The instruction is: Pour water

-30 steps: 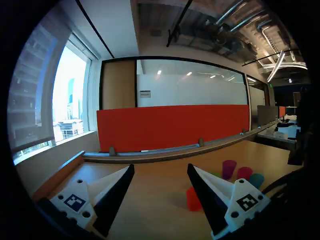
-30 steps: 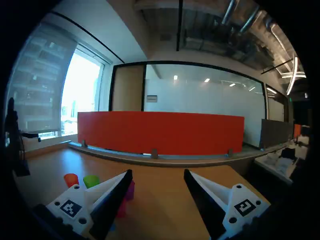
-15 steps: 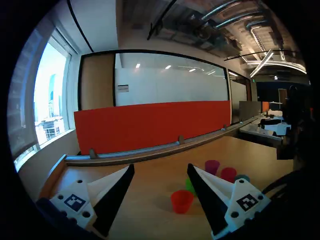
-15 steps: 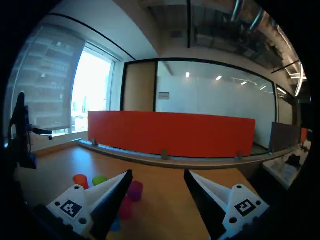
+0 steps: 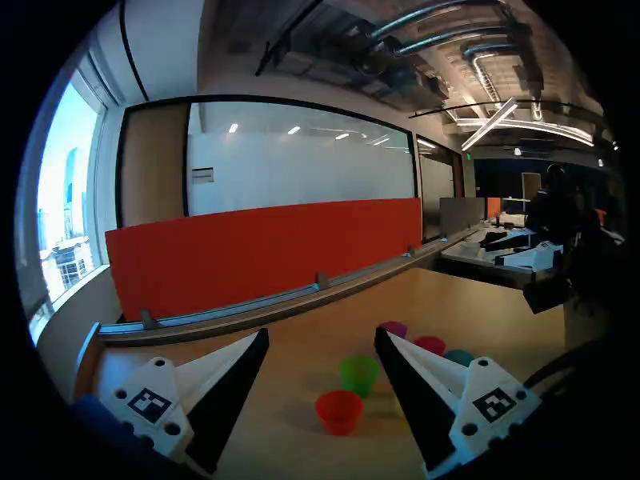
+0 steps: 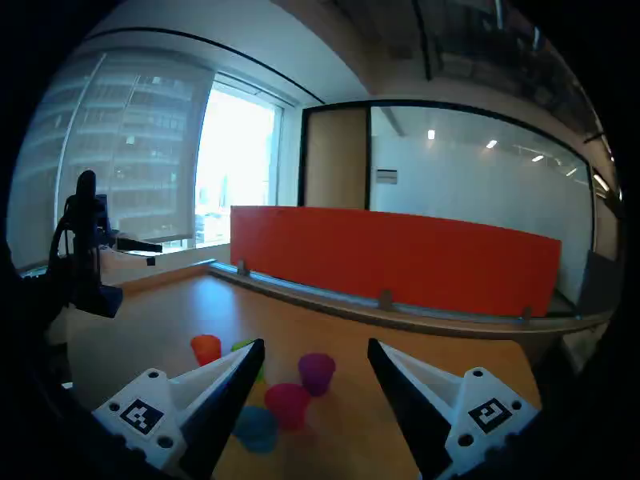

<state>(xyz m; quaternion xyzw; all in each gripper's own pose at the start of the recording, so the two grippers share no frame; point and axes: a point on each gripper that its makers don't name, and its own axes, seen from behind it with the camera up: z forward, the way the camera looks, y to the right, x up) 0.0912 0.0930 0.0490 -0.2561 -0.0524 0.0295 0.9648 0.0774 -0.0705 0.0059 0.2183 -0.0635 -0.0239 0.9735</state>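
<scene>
We're in the approach, and no cup is picked up yet. The left gripper [image 5: 320, 332] hangs with its fingers spread wide and nothing between them. The right gripper [image 6: 314, 344] is the same: wide open and empty.

Ahead of both, on the wooden desk [image 6: 184, 300], stands a tight cluster of five small plastic cups, all upright. In the left gripper view the orange cup [image 5: 339, 410] is nearest, with the green cup [image 5: 358, 374] just behind it, both framed by the open fingers. In the right gripper view the purple cup [image 6: 317, 373] and the pink cup [image 6: 287, 404] sit in the gap, and the blue cup [image 6: 256, 428] is closest, by the left finger.

As for what's inside, we can't tell. The cameras ride too low to look over the rims, and no waterline shows.

Next, we judge, one gripper must drop to cup height and close on the cup that will pour. It should go gently, since thin plastic probably flexes. The cups crowd each other, so the fingers have to slip in without nudging a neighbour.
</scene>
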